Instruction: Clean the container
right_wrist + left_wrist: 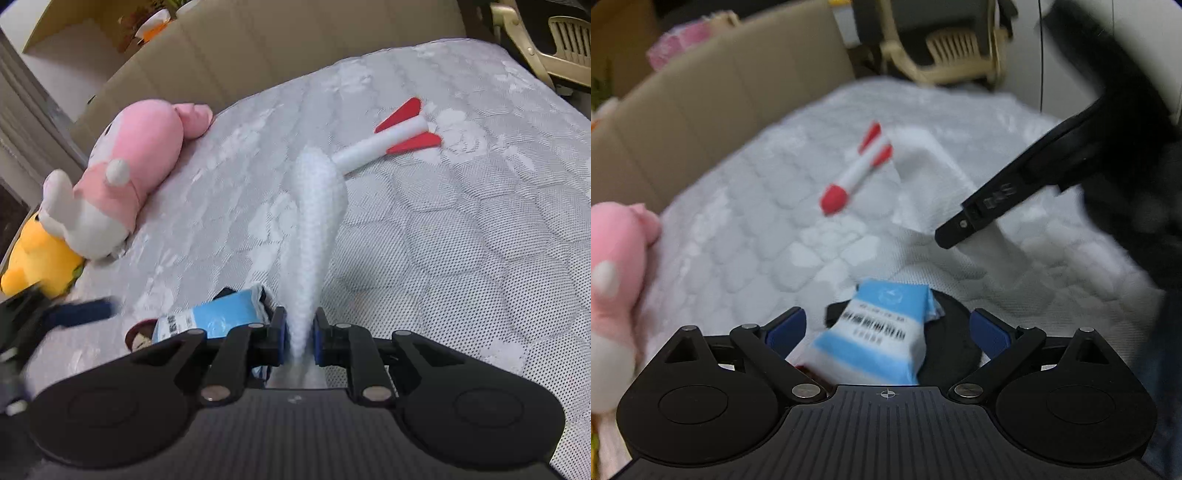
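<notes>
A blue and white packet [875,332] lies over a dark round container [951,341] on the white quilted mattress [757,206]. My left gripper [888,328] is open with its blue pads either side of the packet and container. My right gripper [299,328] is shut on a white cloth [317,221] that stands up from its jaws. In the left wrist view the right gripper [964,229] shows from the side with the cloth [993,243] hanging from it. The packet [221,314] and the container [140,334] also show at the lower left of the right wrist view.
A white toy rocket [855,173] with red nose and fins lies on the mattress, also in the right wrist view [391,142]. A pink plush [129,173] and a yellow plush [40,266] lie at the left. A beige headboard [720,96] and a plastic chair [945,55] stand beyond.
</notes>
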`<state>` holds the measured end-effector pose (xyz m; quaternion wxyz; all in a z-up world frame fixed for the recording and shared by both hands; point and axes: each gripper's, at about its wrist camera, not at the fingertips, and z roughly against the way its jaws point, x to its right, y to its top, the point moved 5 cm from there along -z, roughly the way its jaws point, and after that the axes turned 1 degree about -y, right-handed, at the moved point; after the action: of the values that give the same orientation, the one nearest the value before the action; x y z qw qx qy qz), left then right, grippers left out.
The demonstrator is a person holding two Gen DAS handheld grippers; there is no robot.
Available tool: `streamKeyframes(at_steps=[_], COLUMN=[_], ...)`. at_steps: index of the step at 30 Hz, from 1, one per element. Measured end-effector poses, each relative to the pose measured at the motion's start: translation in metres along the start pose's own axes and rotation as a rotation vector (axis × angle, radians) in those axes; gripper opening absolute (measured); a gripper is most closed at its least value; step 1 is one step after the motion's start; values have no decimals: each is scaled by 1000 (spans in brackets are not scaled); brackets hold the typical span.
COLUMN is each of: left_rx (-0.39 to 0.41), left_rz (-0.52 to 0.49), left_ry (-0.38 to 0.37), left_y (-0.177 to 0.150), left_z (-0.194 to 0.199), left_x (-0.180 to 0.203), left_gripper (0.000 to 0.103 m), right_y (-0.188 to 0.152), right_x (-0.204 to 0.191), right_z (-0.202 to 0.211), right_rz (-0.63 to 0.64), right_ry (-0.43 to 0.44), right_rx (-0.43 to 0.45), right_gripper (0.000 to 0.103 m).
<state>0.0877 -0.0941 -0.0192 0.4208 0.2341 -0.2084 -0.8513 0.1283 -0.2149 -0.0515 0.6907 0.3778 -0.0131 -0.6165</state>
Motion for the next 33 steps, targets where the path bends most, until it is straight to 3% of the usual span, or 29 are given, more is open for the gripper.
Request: streamKeyframes(at_steps=[2,3,4,5,8,11,15,18,20,23,25,29,33], left_rx=[-75,-102,-114,-109,-32,-1,-4,-40,-58,-112,-143,-133,-116], left_rz=[-20,-24,-14,29,240,404,559,834,991,971,952,968,1004], left_ry=[13,24,34,29,-42,-17,168,349,393,426,400,379,263], left_y=[-3,-5,-7,-9,-15,-34,-72,-123,-146,-143,-138,-133,-126], left_z=[-26,-32,-34,-30,10,57,100,106,87,43,20,8,-1], left_x=[1,0,-1,-4,-24,-49,-85,-112,-116,-107,-99,-92,-87], left_gripper=[97,91,62,60,60,61,65,72,75,78,87,86,88], right_y=[-1,-2,-2,-2,0,1,0,-4,-7,-11,-14,-16,-15], right_x=[0,0,1,2,8,7,-1,-1,-1,-1,-1,-4,-7], right_z=[0,-1,-1,-1,0,1,4,-1,-4,-9,-12,-12,-15], right_rz=[7,11,10,2,-23,-30,3,17,26,39,49,68,83], right_ry=[7,11,14,19,31,41,39,6,-16,-49,-71,-82,-74], right_rx=[-2,-3,-3,-2,3,7,8,-17,-34,-59,-76,-78,-81], right_gripper=[17,17,17,17,17,17,17,17,17,17,17,17,18])
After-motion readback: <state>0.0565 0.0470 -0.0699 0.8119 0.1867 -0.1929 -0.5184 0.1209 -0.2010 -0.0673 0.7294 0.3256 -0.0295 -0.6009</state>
